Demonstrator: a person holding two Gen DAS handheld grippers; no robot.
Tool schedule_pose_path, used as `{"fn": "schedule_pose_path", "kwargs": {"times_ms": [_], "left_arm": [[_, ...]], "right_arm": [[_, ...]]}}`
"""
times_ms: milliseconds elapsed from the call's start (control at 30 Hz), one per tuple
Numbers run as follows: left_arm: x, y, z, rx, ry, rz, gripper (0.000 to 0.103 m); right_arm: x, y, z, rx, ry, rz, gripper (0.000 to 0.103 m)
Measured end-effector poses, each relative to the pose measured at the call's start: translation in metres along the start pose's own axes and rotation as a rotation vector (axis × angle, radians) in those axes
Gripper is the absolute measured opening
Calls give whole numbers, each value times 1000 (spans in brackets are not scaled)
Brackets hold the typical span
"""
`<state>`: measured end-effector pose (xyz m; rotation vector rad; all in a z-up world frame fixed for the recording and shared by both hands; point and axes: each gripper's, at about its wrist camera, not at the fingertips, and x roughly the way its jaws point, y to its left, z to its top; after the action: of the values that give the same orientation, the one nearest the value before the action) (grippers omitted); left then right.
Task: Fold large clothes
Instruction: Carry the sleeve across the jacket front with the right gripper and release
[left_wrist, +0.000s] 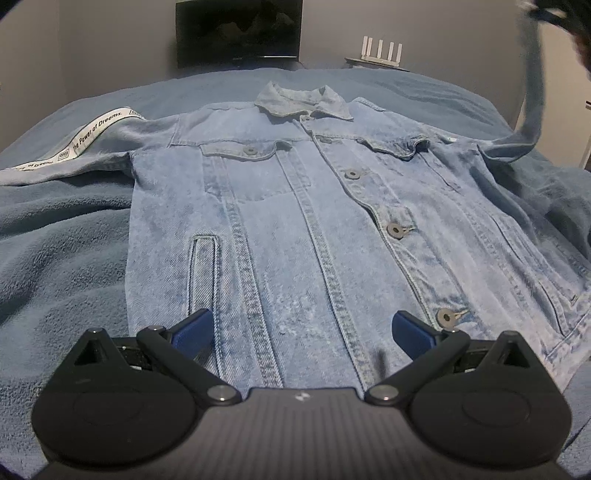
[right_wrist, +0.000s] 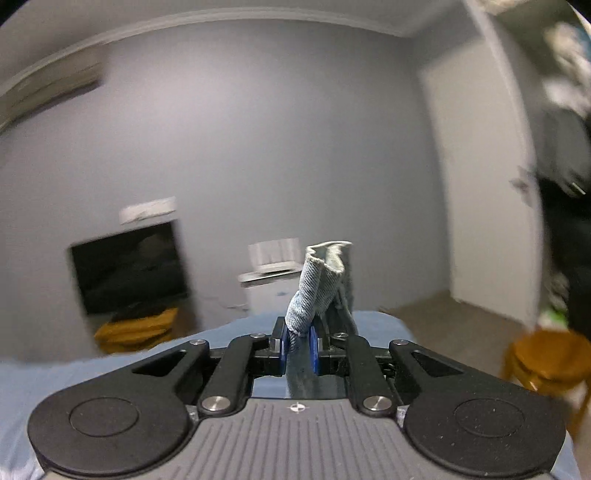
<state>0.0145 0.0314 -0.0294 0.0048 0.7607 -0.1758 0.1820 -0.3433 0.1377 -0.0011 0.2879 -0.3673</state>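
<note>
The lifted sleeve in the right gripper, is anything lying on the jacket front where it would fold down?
Nothing visible does. The jacket front lies bare; the open left gripper hovers only at its hem, while the right gripper pinches the sleeve.

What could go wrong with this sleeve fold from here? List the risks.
1. The right gripper pinches only the sleeve cuff; the heavy denim could slip out.
2. The left gripper hovers open, so the denim jacket could drag across the blue blanket.
</note>
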Motion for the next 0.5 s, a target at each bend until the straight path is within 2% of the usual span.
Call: {"fn": "schedule_pose_path", "kwargs": {"times_ms": [133,233,400,500], "left_arm": [[-2,1,1,-7,-12,-17,103],[-3,5,0,-37,-10,-36,103],[-10,11,0,-79,-19,-81,103],[-12,12,-1,-67,-13,-74,103]], "right_arm": [[9,99,-27,-156,22,104,13],[10,171,-61,-243,57,180,13],[2,283,-142,-474,126,271,12],[-6,337,-179,-538,183,325,12]]}}
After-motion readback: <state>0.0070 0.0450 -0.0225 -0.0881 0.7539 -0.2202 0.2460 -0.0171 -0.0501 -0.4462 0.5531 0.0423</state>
